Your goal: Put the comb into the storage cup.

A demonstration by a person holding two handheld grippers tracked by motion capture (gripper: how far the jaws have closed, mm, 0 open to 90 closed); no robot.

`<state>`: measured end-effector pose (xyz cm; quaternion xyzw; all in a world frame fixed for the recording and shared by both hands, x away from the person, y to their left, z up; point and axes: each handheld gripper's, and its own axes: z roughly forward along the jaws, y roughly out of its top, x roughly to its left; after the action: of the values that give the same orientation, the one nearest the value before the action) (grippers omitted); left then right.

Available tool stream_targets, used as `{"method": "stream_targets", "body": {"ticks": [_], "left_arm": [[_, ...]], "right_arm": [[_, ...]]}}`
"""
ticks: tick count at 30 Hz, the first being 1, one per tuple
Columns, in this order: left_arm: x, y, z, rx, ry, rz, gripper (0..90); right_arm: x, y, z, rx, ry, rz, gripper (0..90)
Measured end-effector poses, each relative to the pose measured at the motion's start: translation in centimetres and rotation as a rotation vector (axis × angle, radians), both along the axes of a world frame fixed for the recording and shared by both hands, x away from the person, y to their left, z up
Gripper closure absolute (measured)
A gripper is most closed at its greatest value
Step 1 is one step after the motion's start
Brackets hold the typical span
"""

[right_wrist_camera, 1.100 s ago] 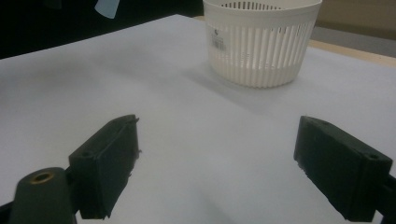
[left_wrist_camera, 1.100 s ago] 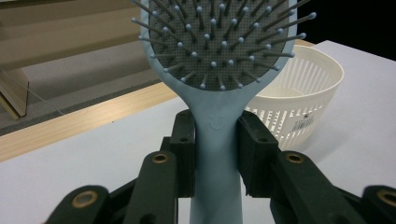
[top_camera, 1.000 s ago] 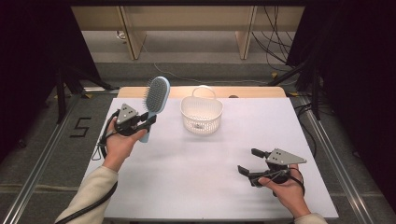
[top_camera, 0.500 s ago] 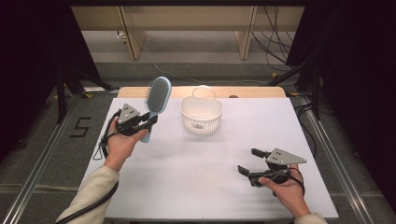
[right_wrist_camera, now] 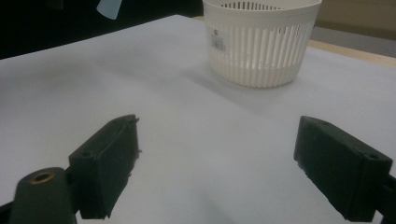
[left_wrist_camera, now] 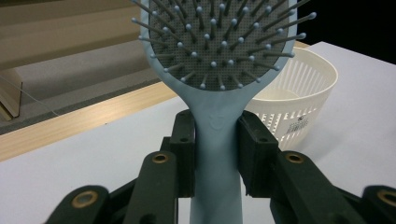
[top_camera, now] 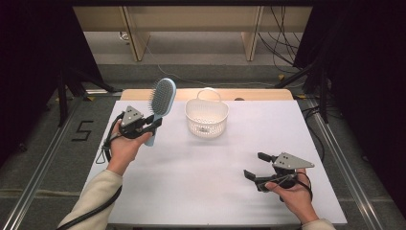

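A light blue hairbrush stands upright above the table's left side, its bristled head up. My left gripper is shut on its handle, both pads pressing the sides just under the head. A white slatted basket with a thin handle sits on the table at the back middle, to the right of the brush; it is also seen behind the brush. My right gripper rests near the front right of the table, open, with nothing between its pads. It points toward the basket.
The white tabletop has a wooden strip along its far edge. Metal rails run along both sides of the table. Beyond the far edge is floor with cables and wooden furniture legs. Dark curtains stand on both sides.
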<state>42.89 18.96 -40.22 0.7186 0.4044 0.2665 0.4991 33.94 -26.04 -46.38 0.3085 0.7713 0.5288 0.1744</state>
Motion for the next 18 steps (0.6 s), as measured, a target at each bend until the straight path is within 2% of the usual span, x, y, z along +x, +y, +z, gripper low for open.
{"method": "stream_targets", "body": {"ticks": [18], "left_arm": [[0.25, -0.53, 0.38, -0.005, -0.008, -0.011, 69.6]], "right_arm": [[0.01, -0.03, 0.00, 0.004, 0.000, -0.001, 14.8]]}}
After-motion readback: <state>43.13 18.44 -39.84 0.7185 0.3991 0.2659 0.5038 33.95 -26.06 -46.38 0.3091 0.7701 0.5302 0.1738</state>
